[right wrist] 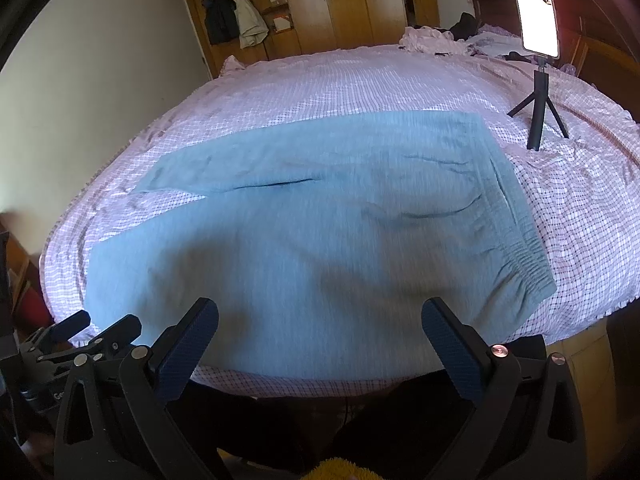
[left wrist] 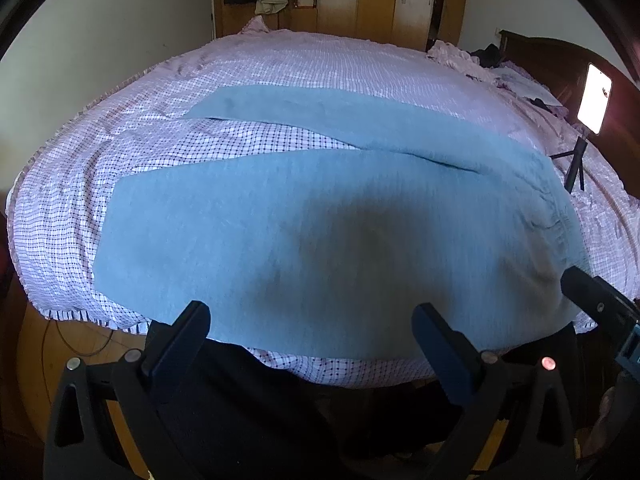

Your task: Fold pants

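Observation:
Light blue pants (left wrist: 320,216) lie flat on the bed (left wrist: 280,64), waistband to the right and both legs stretching left with a strip of checked sheet between them. In the right wrist view the same pants (right wrist: 320,232) show their gathered waistband (right wrist: 516,240) at the right. My left gripper (left wrist: 312,316) hovers open over the near leg's front edge, holding nothing. My right gripper (right wrist: 320,312) is open too, above the near edge of the pants, nothing between its fingers. The right gripper's fingers (left wrist: 592,296) show at the right edge of the left wrist view.
A phone (right wrist: 536,12) with a lit screen stands on a small black tripod (right wrist: 538,112) on the bed at the right. Crumpled clothes (right wrist: 436,42) lie at the far end. Wooden wardrobes (right wrist: 340,4) line the back wall, a headboard (right wrist: 592,40) stands at right. Wooden floor (left wrist: 72,360) lies below the bed edge.

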Demonstrator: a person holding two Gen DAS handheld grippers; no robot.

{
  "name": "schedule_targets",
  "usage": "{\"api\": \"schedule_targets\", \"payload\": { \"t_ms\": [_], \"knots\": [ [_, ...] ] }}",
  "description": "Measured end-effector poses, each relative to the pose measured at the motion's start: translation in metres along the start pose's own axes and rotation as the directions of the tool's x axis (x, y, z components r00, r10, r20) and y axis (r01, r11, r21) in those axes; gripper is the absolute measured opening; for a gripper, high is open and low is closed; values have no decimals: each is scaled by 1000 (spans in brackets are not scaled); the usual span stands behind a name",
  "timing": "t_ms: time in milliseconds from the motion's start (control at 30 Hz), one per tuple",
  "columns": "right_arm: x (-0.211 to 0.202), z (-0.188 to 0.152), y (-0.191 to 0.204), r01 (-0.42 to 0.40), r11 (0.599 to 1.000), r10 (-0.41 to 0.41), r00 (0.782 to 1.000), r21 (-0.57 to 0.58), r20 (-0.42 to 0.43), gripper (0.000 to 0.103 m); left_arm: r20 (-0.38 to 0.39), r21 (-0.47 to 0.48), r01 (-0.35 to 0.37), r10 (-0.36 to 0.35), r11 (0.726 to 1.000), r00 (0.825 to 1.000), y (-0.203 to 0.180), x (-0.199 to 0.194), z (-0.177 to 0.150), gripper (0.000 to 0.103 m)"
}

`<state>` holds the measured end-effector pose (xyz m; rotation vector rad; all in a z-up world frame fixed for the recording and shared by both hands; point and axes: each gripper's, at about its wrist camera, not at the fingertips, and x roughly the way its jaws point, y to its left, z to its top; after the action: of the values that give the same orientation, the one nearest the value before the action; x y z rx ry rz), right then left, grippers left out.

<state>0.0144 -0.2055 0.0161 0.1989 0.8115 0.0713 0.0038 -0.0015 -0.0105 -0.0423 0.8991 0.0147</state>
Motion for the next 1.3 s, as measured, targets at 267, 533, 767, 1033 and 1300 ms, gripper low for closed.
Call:
{"api": "schedule_targets", "payload": {
  "t_ms": [267,533,767,1033,1300],
  "knots": [
    [0,0,0,0,1000,0,1000,1,-2,98,-14,9,6,-5,1000,1000,0,3,0,103],
    [3,-1,-2,-1,1000,1,1000,3,-9,98,-22,19,8,-8,1000,1000,0,5,0,103],
    [5,6,-3,-9,1000,9,1000,-11,-22,98,-44,68,2,1,998,999,-1,8,13,103],
    [6,29,-9,-14,999,12,1000,-52,-29,98,-34,147,-15,21,989,999,-1,10,48,103],
    [1,69,-26,-43,997,41,999,-58,-31,98,11,200,-13,11,980,1000,-7,5,101,103]
  ]
}}
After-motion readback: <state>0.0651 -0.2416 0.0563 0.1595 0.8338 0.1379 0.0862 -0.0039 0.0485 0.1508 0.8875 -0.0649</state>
